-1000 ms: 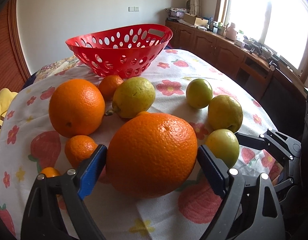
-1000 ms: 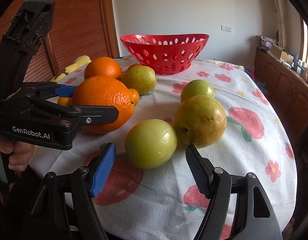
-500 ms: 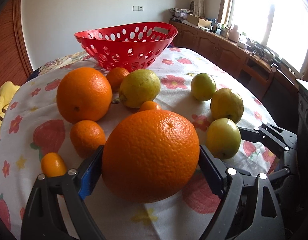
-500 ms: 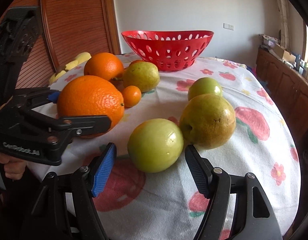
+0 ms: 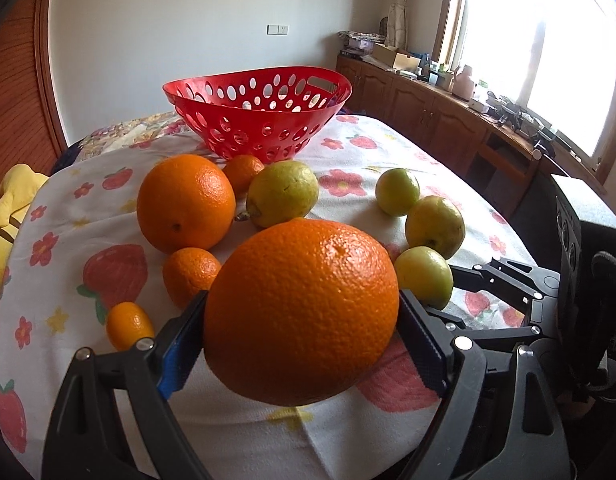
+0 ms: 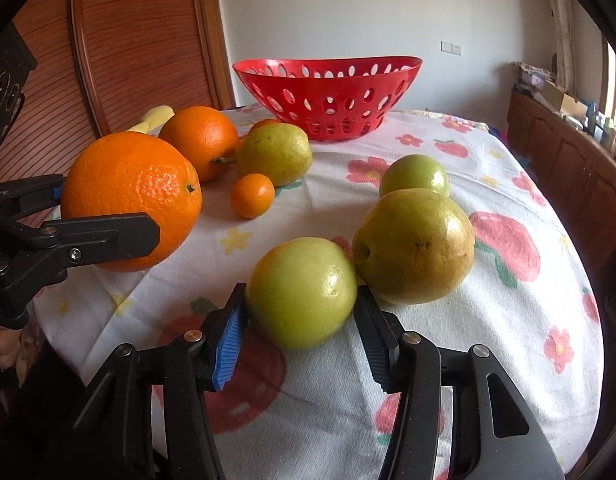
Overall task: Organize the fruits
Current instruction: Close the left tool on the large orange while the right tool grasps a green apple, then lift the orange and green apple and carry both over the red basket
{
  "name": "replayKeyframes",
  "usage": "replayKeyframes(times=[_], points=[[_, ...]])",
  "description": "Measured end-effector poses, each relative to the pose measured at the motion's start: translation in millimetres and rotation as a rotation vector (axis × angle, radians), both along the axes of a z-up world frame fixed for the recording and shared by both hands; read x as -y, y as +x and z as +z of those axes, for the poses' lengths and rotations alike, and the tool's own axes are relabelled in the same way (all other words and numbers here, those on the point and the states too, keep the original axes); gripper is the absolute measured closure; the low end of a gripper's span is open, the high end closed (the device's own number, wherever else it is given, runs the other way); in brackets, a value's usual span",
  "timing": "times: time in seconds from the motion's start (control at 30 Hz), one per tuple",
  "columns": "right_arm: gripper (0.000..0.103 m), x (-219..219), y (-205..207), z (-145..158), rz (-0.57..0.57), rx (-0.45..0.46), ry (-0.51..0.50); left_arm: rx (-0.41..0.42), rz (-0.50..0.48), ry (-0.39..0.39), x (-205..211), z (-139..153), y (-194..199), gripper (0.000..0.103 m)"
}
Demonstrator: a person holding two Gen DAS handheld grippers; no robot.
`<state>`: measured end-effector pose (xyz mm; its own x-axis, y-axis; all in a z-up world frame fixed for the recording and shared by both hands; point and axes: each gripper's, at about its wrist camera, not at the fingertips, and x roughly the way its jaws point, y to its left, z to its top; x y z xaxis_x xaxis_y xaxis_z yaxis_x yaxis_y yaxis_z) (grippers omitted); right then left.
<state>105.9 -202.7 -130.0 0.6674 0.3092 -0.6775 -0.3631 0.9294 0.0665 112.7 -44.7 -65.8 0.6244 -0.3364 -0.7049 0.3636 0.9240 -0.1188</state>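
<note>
left gripper (image 5: 301, 332): clamped on the big orange (image 5: 301, 322), pads pressed flat on both flanks, jaws spread wide for it; angled down over the near part of the table, orange carried clear of the cloth in the right wrist view
right gripper (image 6: 301, 334): closing on the green apple (image 6: 301, 292), blue pad right at its left side, black pad at its right, can't tell if either is pressing yet; apple sitting on the tablecloth (image 6: 508, 340); gripper angled down toward it
hand: a bit of one visible at the far left edge of the right wrist view, under the left gripper body
neighbours on the right: yellow-green pear (image 6: 414, 246) touching the apple's far right side, second green apple (image 6: 414, 176) just behind that
neighbours on the left: second big orange (image 5: 185, 202), tangerine (image 5: 191, 276) just beside the held orange, kumquat (image 5: 129, 324) near the blue pad, another tangerine (image 5: 243, 172) tucked behind, stemmed pear (image 5: 281, 192) in the middle
small orange fruit (image 6: 252, 195): alone on the cloth between the two grippers
red basket (image 5: 259, 112): perforated, far end of the table, well apart from both grippers, nothing visible inside
open room: bare cloth between the pear cluster and the basket, and along the table's right side
edges: round table edge drops off close under both grippers; wooden cabinets (image 5: 448, 120) past the right edge, wood panelling on the left, something yellow (image 5: 7, 196) off the left edge
</note>
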Motion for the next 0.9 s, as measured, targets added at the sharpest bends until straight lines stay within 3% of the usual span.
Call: replayKeyframes(times=[0.43,0.9], points=[[0.050,-6,-8,14,0.048,0.030,0.038,0.028,0.018,-0.013,-6,17,-3,0.015],[0.050,-11,3,64,0.096,0.129,0.022,0.123,-0.002,-0.037,-17,66,6,0.015]])
